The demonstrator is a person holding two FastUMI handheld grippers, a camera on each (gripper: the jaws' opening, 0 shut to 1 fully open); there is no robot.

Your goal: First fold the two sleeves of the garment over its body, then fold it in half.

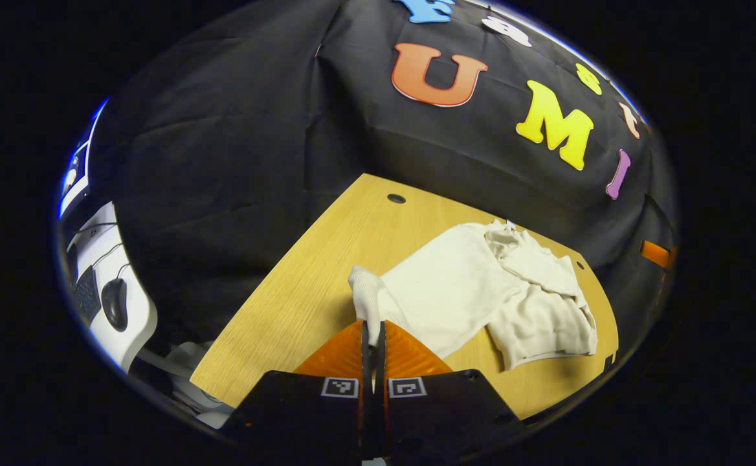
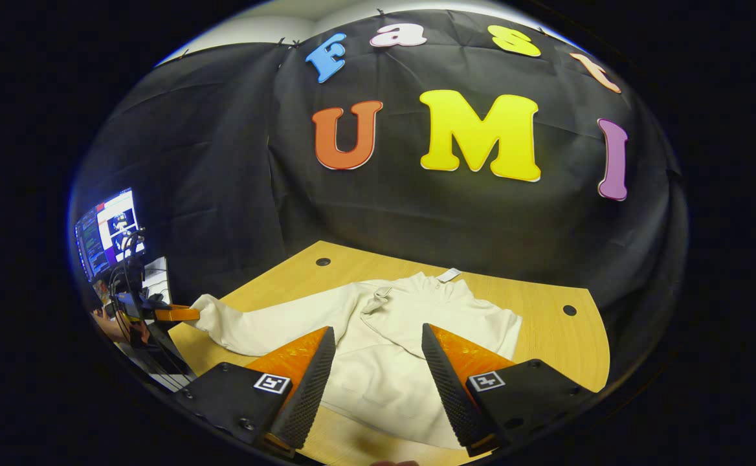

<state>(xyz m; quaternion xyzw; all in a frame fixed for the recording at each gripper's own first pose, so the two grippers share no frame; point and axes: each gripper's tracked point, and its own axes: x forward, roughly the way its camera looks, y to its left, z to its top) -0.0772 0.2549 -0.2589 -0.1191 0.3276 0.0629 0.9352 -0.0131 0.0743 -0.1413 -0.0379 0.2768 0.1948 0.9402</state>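
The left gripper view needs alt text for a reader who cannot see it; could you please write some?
The left gripper is shut on the cuff of a cream garment's sleeve. The rest of the garment lies rumpled on a wooden table, with its other sleeve already folded over its body.

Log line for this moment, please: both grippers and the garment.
left gripper: shut on sleeve cuff | right gripper: open above garment | other sleeve: folded over body | half-fold: not yet

Black cloth wall (image 2: 222, 162) behind a wooden table (image 1: 300, 285); monitor (image 2: 106, 230) at left.
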